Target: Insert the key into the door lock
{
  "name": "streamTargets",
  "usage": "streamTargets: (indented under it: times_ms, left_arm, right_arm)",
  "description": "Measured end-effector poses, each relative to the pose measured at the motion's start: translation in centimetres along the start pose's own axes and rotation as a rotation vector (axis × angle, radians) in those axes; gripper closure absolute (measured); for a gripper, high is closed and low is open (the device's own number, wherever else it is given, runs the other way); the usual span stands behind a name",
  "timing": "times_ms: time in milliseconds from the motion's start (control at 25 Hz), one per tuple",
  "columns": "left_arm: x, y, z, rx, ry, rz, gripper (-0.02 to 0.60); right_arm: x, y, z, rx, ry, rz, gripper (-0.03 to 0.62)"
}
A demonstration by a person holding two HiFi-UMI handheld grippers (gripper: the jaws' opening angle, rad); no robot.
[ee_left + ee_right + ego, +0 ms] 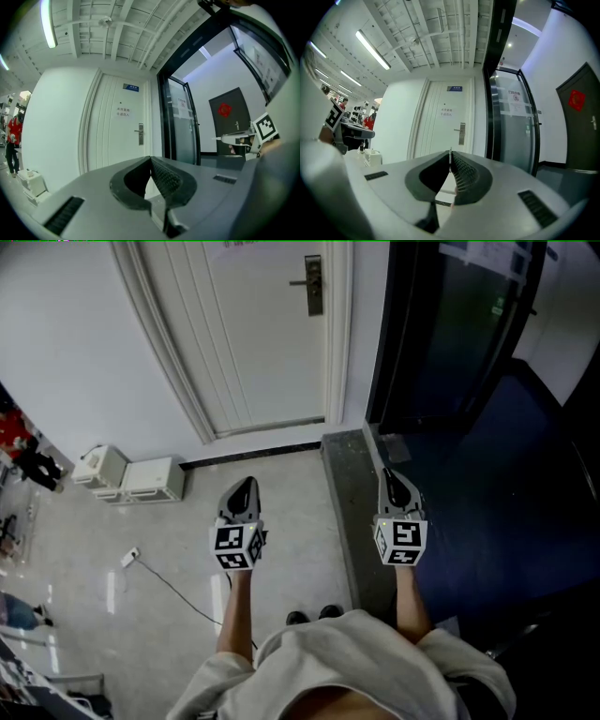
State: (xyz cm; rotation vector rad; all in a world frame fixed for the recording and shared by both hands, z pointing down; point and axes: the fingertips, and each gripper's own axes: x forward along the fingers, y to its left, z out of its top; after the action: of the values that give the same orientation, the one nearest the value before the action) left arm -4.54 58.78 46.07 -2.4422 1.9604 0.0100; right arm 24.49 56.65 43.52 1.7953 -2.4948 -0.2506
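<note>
Head view, door lock: it sits high on the white door, well apart from your 2 grippers. The keyhole is too small to make out from here.
Head view, right gripper: you're holding it over the dark threshold strip, nearer the glass door than the lock. Go straight ahead and I'd expect the tip to meet the frame, not the lock.
Head view, cable: it trails across the floor near your feet. Snag it as you step in and the jolt could throw your aim off.
Left gripper view, left gripper: the jaws are together with nothing between them, so you have 1 idle tool. Keep it off the handle or you may nudge the door.
Left gripper view, key: a thin tip pokes out of the right gripper, off to the side and pointing level.
Right gripper view, right gripper: its jaws are pressed together on the key, and only a pale sliver shows at the very tips.
Right gripper view, grip risk: the pinch looks shallow. If the key hits the lock off-centre, it could pivot or slide back between the pads.
Right gripper view, door lock: it lies slightly right of the key's line and above it. Correct that before you push.
</note>
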Motion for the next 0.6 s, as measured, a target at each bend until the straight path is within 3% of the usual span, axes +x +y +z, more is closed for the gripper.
streamTargets:
  times_ms: [600]
  left_arm:
    - [4.0, -2.1, -1.9, -0.010, 0.029, 0.030, 0.563]
  right_arm:
    - [4.3, -3.0, -2.1, -0.011, 0.018, 0.064, 0.565]
